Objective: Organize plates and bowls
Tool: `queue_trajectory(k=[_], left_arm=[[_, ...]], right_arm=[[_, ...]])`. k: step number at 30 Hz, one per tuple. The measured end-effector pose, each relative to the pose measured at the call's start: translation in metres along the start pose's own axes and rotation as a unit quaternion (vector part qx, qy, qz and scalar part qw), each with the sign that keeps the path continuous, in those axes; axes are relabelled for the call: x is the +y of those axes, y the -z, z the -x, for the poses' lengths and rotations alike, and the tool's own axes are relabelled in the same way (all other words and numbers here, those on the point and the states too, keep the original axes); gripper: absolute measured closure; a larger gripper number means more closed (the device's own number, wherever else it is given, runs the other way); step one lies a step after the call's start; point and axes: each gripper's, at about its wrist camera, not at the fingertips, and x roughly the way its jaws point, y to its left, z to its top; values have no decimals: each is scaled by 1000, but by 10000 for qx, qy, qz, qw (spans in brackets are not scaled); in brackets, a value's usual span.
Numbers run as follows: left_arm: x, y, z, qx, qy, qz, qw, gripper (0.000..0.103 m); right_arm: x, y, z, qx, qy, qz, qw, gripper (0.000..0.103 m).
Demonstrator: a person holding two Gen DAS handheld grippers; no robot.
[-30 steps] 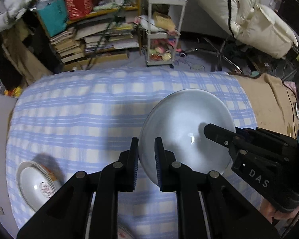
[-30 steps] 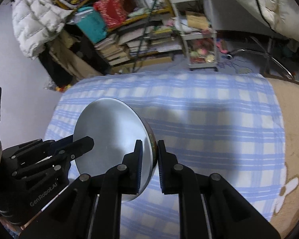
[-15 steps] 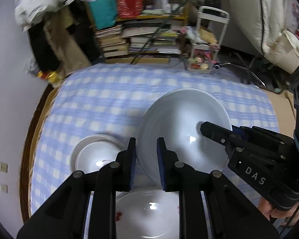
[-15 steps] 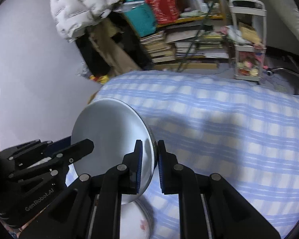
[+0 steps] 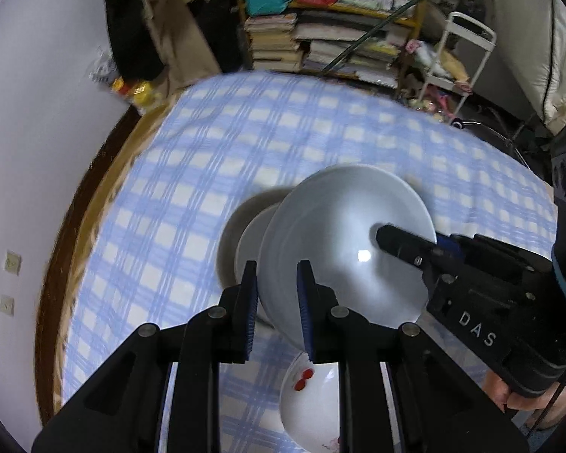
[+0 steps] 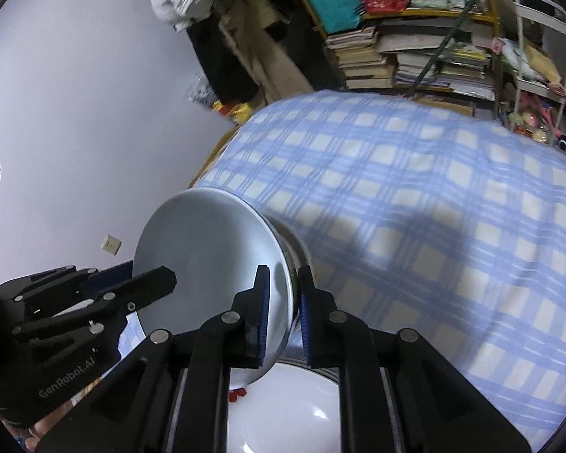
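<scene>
Two claws, marked DAS [image 5: 475,327] and GenRobot.AI [image 6: 66,376], pinch one plate [image 5: 343,241].

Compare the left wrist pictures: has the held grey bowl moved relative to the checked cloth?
Yes. The grey bowl, gripped by both grippers, has travelled left across the checked cloth and now hangs over a white bowl.

Three round white ceramic dishes are counted: one plain bowl [image 5: 343,249], one dish [image 5: 251,241] beneath it, and one red-marked bowl [image 5: 313,404] nearest.
</scene>
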Motion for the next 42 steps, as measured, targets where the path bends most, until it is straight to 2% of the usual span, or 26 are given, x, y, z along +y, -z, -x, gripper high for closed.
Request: queue_trajectory(k=[6,9,17,21,25,28,30,35,37,39,42], left_arm=[[26,21,-39,353,320,517,9975,85],[30,29,-50,328,526,676,9958,85],[30,31,-58,175,283,699,9970,85],[39,30,-58,129,406,867,9953,85],[39,31,-47,-114,236,821,9963,85],[40,31,-42,-181,367,828,9957,85],[41,31,-40,-255,184,834,9960,85],[52,30,-42,-276,185,1082,9936,85],[58,29,-40,-344,110,1172,9925,85],[65,28,-40,-363,133,1295,9908,85],[72,28,-41,-361,21,1413,9893,85]], right_arm=[[7,0,-16,-105,-11,254,9996,87],[13,-3,-19,-174,109,447,9988,87],[12,5,-45,73,307,625,9975,87],[19,12,-47,-113,495,946,9942,87],[22,14,-47,-166,607,1194,9909,87],[29,17,-48,-187,800,1387,9869,85],[31,18,-48,-239,842,1426,9859,83],[31,19,-46,-188,816,1454,9858,83],[33,18,-40,-353,850,1474,9848,76],[36,17,-31,-576,734,1536,9837,52],[37,13,-22,-687,599,1501,9845,47]])
